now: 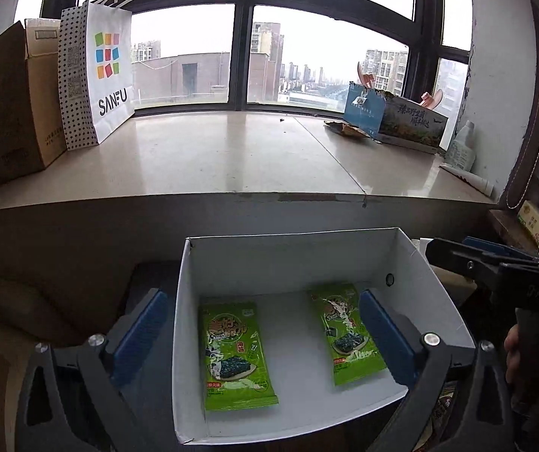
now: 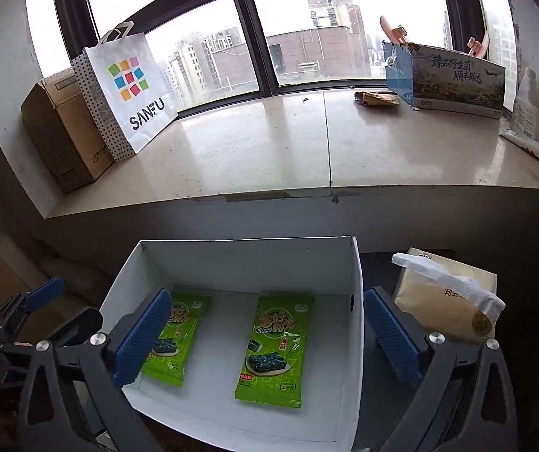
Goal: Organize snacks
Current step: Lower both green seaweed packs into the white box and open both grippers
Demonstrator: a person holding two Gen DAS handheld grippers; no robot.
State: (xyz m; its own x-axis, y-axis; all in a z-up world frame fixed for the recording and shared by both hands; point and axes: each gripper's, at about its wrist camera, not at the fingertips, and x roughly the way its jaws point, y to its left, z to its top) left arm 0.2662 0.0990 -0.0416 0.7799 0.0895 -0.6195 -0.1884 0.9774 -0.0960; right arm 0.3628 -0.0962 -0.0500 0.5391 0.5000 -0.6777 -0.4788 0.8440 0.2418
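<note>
A white open box (image 1: 295, 263) sits below me, also in the right wrist view (image 2: 246, 263). Two green seaweed snack packets lie flat inside, side by side: the left one (image 1: 236, 356) (image 2: 173, 342) and the right one (image 1: 346, 333) (image 2: 274, 352). My left gripper (image 1: 265, 335) is open and empty, its blue pads straddling the box's left wall. My right gripper (image 2: 265, 339) is open and empty, its pads straddling the box's right wall. The right gripper also shows in the left wrist view (image 1: 495, 263), at the right edge.
A stone windowsill (image 1: 231, 158) runs behind the box. On it stand a brown carton (image 1: 17, 101), a white SANFU paper bag (image 1: 100, 71) and a printed box (image 1: 401, 116). A beige tissue pack (image 2: 446, 297) lies right of the white box.
</note>
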